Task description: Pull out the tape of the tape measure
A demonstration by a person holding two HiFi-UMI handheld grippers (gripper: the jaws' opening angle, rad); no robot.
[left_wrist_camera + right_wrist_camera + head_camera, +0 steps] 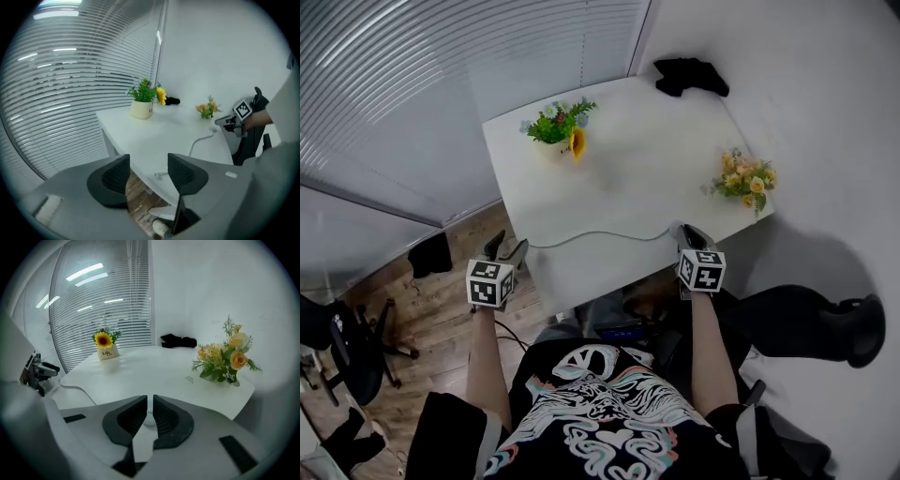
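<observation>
Left tongs point(148, 161) gaping and empty; right tongs point(150, 401) nipped on the small white tape measure point(149, 421).
Seen only from the right gripper view; from the head, hidden under those tongs, with pale tape point(600, 234) curving across the table point(656, 159) between both.

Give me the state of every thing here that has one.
left tool: open, nothing between its pads.
right tool: shut on the tape measure, a small white thing.
tape: drawn out, lying in a curve on the table.
potted plant: upright.
flower vase: upright.
black cloth: crumpled at the far corner.
blinds: lowered.
</observation>
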